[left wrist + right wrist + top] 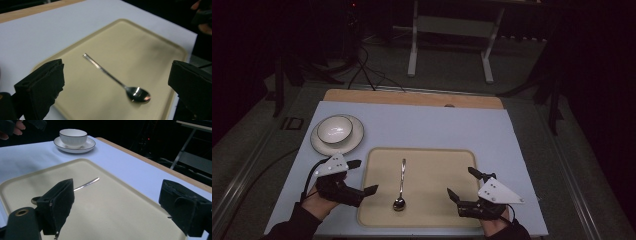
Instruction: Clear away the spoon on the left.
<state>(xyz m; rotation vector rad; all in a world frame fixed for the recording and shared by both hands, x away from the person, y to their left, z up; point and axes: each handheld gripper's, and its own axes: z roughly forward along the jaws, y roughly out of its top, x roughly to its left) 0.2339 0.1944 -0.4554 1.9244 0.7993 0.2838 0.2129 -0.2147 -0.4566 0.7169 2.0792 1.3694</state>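
Spoon [400, 184]: we see it lying flat on the beige tray [437, 210], bowl end toward the person, handle pointing away toward the far edge.
Tray: it sits on the white counter [422, 125], near the person's edge.
Left tool [362, 176]: our left tool hovers at the tray's left rim, jaws wide apart, nothing between them; the spoon lies ahead of it.
Right tool [461, 183]: it is over the tray's right part, jaws spread, holding nothing, well apart from the spoon.
Cup [334, 128]: it stands on a saucer [355, 140] at the counter's left, beyond the left tool.
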